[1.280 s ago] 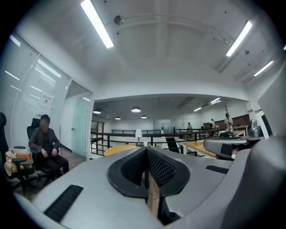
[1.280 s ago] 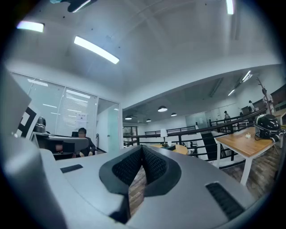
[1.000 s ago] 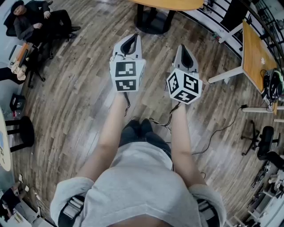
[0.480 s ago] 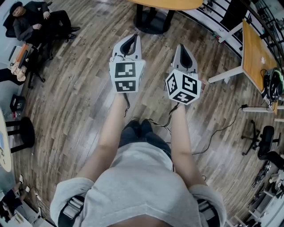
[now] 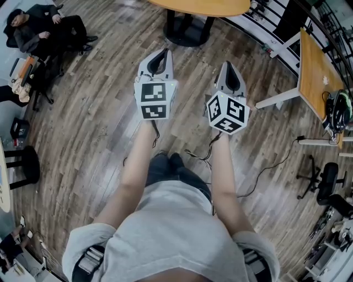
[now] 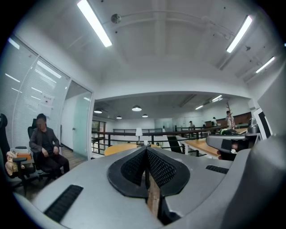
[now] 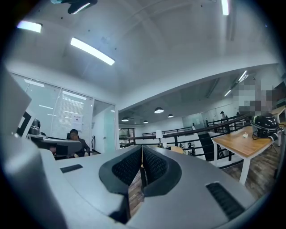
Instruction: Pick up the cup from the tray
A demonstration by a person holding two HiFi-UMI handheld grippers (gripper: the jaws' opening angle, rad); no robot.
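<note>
No cup and no tray show in any view. In the head view my left gripper [image 5: 160, 55] and my right gripper [image 5: 229, 69] are held out side by side over the wooden floor, both pointing ahead toward a round wooden table [image 5: 204, 5]. Each carries its marker cube. In the left gripper view the left gripper [image 6: 146, 150] has its jaws pressed together with nothing between them. The right gripper [image 7: 142, 147] in its own view is likewise shut and empty. Both gripper views look level across an office.
The round table stands on a dark base [image 5: 186, 28] straight ahead. A wooden desk [image 5: 314, 66] with white legs is at the right, with a helmet [image 5: 337, 107] on it. A person sits at the far left [image 5: 38, 27]. Cables [image 5: 265, 165] trail on the floor; a black stool [image 5: 25, 165] is left.
Both grippers have shifted slightly forward and the round table now shows a little more at the top. The jaws stay shut.
</note>
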